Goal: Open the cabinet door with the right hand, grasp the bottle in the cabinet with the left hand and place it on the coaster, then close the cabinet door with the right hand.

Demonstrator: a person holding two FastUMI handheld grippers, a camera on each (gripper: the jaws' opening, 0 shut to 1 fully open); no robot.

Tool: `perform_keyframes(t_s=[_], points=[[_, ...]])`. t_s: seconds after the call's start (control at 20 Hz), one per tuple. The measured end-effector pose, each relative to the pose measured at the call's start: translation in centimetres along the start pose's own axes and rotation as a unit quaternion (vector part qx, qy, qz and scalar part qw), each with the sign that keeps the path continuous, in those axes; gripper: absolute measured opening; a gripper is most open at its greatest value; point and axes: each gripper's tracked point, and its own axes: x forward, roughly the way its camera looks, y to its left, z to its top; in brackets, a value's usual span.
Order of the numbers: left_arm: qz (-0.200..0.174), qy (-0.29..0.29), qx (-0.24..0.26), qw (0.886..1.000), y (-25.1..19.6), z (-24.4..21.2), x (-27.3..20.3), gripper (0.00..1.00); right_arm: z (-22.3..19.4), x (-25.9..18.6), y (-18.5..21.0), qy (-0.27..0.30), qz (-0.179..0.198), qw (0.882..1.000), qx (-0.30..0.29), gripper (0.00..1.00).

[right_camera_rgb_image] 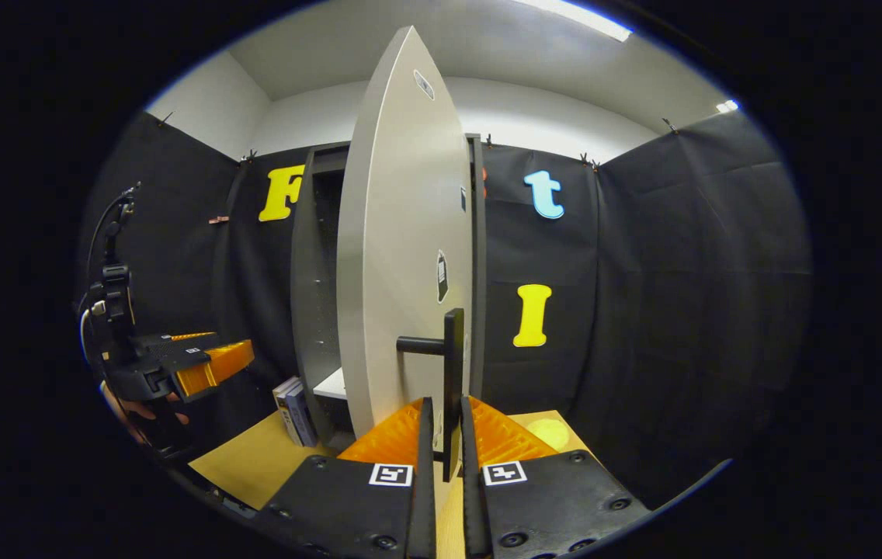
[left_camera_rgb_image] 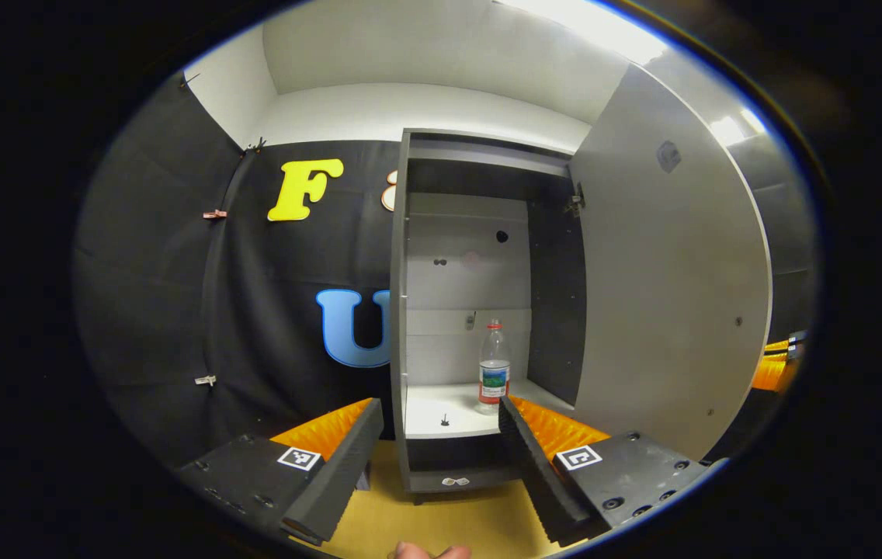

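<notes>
The bottle (left_camera_rgb_image: 494, 363) stands upright on the cabinet (left_camera_rgb_image: 480, 310) shelf, probably light, slick plastic; best gripped mid-body. The left claw (left_camera_rgb_image: 437, 458) is spread before it; the right claw (right_camera_rgb_image: 441, 446) pinches the door handle (right_camera_rgb_image: 450, 365).

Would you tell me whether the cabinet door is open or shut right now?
Open. The cabinet door is swung wide, exposing the water bottle upright on the shelf; the right gripper grips the door handle.

Bottle (left_camera_rgb_image: 494, 365) stands upright on cabinet shelf (left_camera_rgb_image: 441, 407).
</notes>
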Motion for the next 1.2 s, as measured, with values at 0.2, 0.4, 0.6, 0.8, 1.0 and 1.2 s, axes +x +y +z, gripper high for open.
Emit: perform_keyframes(t_s=[0.2,0.4,0.6,0.8,1.0,1.2], points=[[-0.007,0.002,-0.002,1.000,-0.9,-0.1,0.4,0.94,0.0,-0.7,-2.9,0.001,-0.011,1.000,0.001,0.13],[-0.010,0.003,-0.004,1.000,-1.6,-0.2,0.9,0.92,0.3,-1.0,-5.1,-0.004,-0.023,1.000,0.007,0.13],[-0.014,0.004,-0.003,1.000,-2.5,-0.2,1.5,0.92,0.7,-1.3,-7.4,-0.013,-0.050,0.999,0.015,0.13],[-0.023,0.001,-0.001,1.000,-3.6,0.1,2.2,0.94,0.7,-1.2,-7.7,-0.019,-0.052,0.998,0.022,0.13],[-0.037,0.002,-0.005,0.999,-4.4,0.1,3.9,0.92,0.9,-1.4,-8.1,-0.023,-0.060,0.998,0.005,0.12],[-0.051,0.002,0.001,0.999,-6.3,-0.2,6.1,0.94,1.0,-2.9,-9.6,-0.032,-0.069,0.997,0.012,0.46]])
